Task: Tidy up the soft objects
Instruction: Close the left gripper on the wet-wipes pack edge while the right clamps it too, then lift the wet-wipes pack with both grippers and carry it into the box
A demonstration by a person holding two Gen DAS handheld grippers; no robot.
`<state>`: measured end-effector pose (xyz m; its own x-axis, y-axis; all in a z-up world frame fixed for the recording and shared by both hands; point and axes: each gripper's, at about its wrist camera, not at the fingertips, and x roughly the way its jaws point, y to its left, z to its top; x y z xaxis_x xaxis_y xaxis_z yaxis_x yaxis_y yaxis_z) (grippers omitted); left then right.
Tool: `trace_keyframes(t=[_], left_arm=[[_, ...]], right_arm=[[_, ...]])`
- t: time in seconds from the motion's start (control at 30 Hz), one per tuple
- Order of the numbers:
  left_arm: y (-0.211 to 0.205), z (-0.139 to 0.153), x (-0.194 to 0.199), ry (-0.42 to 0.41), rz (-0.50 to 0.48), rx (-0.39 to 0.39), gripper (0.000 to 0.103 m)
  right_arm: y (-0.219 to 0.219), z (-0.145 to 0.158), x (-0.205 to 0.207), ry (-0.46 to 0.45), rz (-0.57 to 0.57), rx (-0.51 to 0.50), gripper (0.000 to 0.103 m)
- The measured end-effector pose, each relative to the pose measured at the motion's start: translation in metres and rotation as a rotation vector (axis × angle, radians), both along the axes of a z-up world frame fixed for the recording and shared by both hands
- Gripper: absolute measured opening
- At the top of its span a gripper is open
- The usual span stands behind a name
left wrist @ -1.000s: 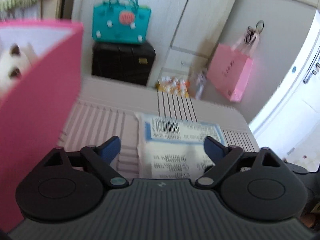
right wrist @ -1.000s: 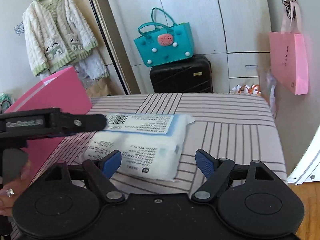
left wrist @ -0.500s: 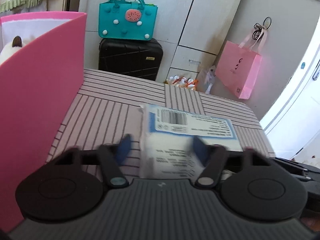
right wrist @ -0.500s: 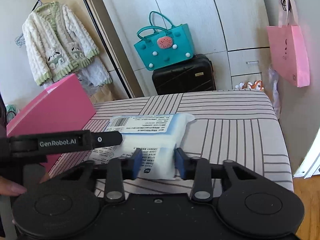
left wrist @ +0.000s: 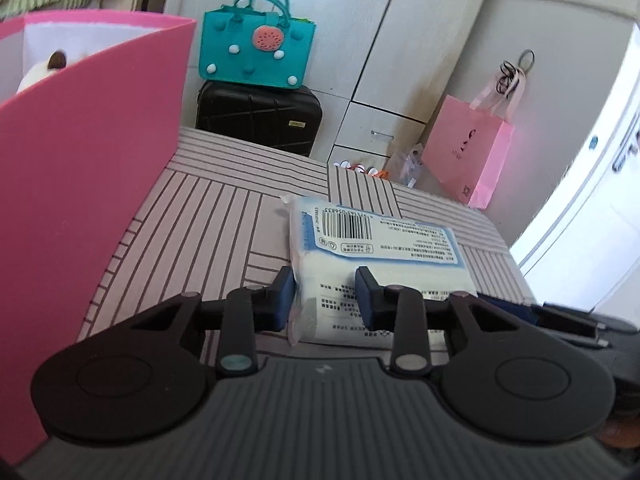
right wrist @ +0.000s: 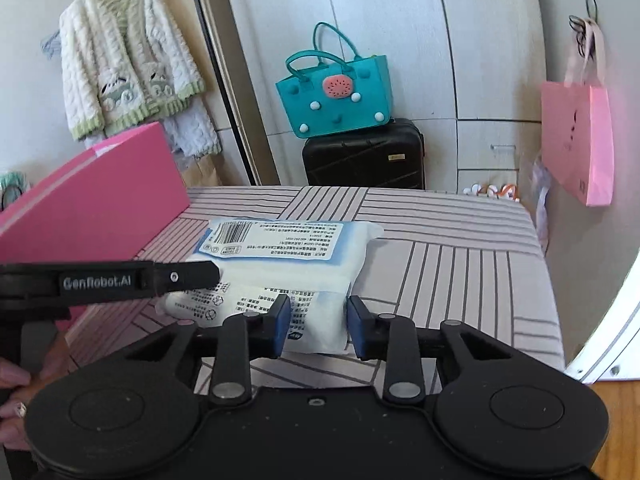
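A white soft pack of tissues [left wrist: 380, 236] with a blue label and barcode lies on the striped tabletop [left wrist: 208, 220]. My left gripper [left wrist: 324, 296] is closing on the pack's near left end, and its blue pads press into the wrapper. My right gripper [right wrist: 314, 320] is shut on the near right corner of the same pack [right wrist: 288, 256]. The left gripper's finger [right wrist: 188, 276] reaches in from the left in the right wrist view. A tall pink box [left wrist: 80, 184] stands to the left, with a white plush toy [left wrist: 40, 72] peeking over its rim.
Beyond the table stand a black suitcase [left wrist: 260, 116] with a teal handbag [left wrist: 256, 52] on top. A pink paper bag [left wrist: 468, 160] hangs on the right wall and a knitted cardigan [right wrist: 128, 68] on the left. A person's hand [right wrist: 12, 392] holds the left gripper.
Both grippers went from wide open to closed on the tissue pack's near end. The left wrist view has swung slightly, and the pink box now sits further left.
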<state>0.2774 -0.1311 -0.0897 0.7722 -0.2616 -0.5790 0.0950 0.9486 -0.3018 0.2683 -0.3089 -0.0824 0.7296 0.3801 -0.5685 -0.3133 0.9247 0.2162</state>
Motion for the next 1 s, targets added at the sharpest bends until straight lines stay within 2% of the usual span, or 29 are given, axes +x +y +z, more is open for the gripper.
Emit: trace_keyframes(t=[0.13,0.27,0.53,0.67,0.83,0.93,1.0], left_arm=[[0.003,0.001,0.001,0.015,-0.019,-0.015,0.034],[0.003,0.002,-0.006,0.011,-0.015,-0.036,0.034],[-0.006,0.024,-0.039,-0.031,-0.1,0.043,0.033],[-0.005,0.035,-0.054,-0.06,-0.118,0.086,0.033],[0.007,0.043,-0.068,-0.037,-0.148,0.049,0.033],[0.016,0.046,-0.075,-0.006,-0.187,0.018,0.032],[0.019,0.05,-0.083,0.0,-0.221,0.032,0.032]], right_arm=[[0.0,0.0,0.002,0.004,-0.015,0.012,0.035],[0.01,0.005,-0.008,-0.003,-0.015,-0.034,0.032],[0.019,0.02,-0.04,-0.011,-0.046,-0.074,0.034],[0.024,0.027,-0.056,-0.017,-0.06,-0.044,0.039],[0.034,0.03,-0.073,0.001,-0.066,-0.035,0.046],[0.038,0.034,-0.085,0.002,-0.06,-0.033,0.057],[0.042,0.038,-0.093,0.002,-0.046,-0.044,0.062]])
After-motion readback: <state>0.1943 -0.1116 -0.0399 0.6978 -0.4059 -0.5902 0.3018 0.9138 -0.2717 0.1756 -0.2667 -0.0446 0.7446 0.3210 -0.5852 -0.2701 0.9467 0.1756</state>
